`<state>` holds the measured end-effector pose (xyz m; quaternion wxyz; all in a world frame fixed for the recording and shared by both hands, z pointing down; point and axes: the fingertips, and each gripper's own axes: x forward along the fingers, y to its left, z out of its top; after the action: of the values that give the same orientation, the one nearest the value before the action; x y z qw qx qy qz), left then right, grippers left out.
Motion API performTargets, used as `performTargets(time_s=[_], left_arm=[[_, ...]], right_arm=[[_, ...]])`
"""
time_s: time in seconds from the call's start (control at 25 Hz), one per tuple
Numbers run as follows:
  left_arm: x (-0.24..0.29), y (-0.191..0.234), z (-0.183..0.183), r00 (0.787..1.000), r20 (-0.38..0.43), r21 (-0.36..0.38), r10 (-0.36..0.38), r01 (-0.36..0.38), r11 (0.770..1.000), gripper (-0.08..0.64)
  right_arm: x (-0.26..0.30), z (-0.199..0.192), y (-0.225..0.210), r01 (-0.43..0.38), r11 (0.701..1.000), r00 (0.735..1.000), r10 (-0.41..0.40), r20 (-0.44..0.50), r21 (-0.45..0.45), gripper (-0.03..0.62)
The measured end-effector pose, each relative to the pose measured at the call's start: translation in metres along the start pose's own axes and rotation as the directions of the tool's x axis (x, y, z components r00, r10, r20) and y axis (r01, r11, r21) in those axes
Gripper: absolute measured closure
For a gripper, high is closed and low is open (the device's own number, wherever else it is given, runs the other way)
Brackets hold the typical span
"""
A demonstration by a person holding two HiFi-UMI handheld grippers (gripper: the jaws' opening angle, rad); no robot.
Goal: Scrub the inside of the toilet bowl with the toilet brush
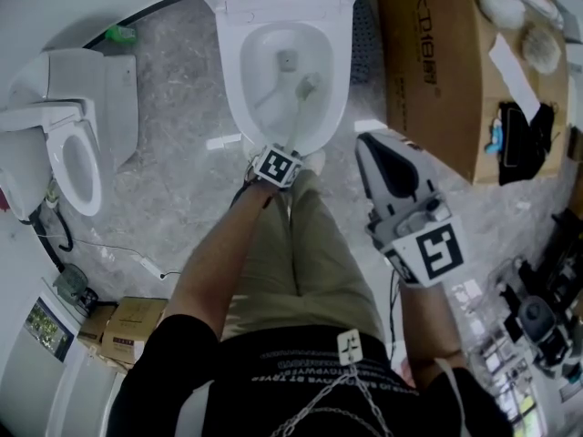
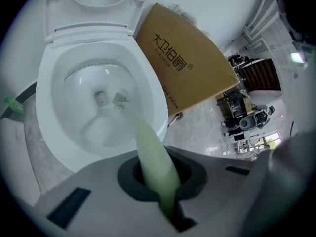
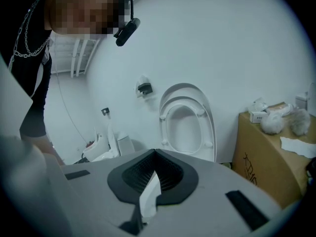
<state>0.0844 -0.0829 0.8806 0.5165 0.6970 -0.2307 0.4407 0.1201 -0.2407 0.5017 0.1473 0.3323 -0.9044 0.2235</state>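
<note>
Over the open toilet bowl, the left claw is pressed shut on the pale green handle of the toilet brush. The left gripper view shows this plainly: the left claw has both dark pads closed round the thick end of the toilet brush, which runs from them down into the toilet bowl. Its brush head sits low inside the basin, just beside the drain hole; in the head view the brush head lies to the right of that drain hole.

The right claw hangs apart from the bowl, out beside the person's right leg and above the floor. In the right gripper view the right claw has its jaws brought together. A thin white sliver shows along their seam, and what it is cannot be told. Past the jaws that view takes in the raised seat and lid against a white wall.

The large cardboard box to the right of the toilet carries dark printed characters reading 大卫伯爵, followed by an ® mark. The same print shows on the cardboard box from above. Only a fragment of it appears in the right gripper view, on the cardboard box. A second toilet stands off to the left.
</note>
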Motion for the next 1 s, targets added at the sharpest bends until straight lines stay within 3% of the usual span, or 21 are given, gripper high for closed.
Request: performTargets(time_s=[0.24,0.48,0.84,1.0], left_arm=[[-0.008,-0.020,0.007,0.994,0.062,-0.066,-0.093,0.098,0.993,0.560],[-0.011,-0.042,-0.012,0.987,0.039,-0.083,-0.159,0.161,0.983,0.560],[-0.022,-0.049,-0.039,0.986,0.020,-0.153,-0.165,0.166,0.974,0.560],[-0.027,-0.040,-0.050,0.987,0.031,-0.220,-0.155,0.158,0.963,0.560]], right_arm=[[0.001,0.000,0.005,-0.018,1.000,1.000,0.018,0.000,0.005,0.589],[0.001,0.007,0.013,-0.040,0.999,0.999,0.040,0.003,-0.002,0.589],[0.002,0.019,0.021,-0.062,0.998,0.998,0.062,0.010,-0.021,0.589],[0.006,0.021,0.028,-0.077,0.997,0.997,0.077,0.006,-0.026,0.589]])
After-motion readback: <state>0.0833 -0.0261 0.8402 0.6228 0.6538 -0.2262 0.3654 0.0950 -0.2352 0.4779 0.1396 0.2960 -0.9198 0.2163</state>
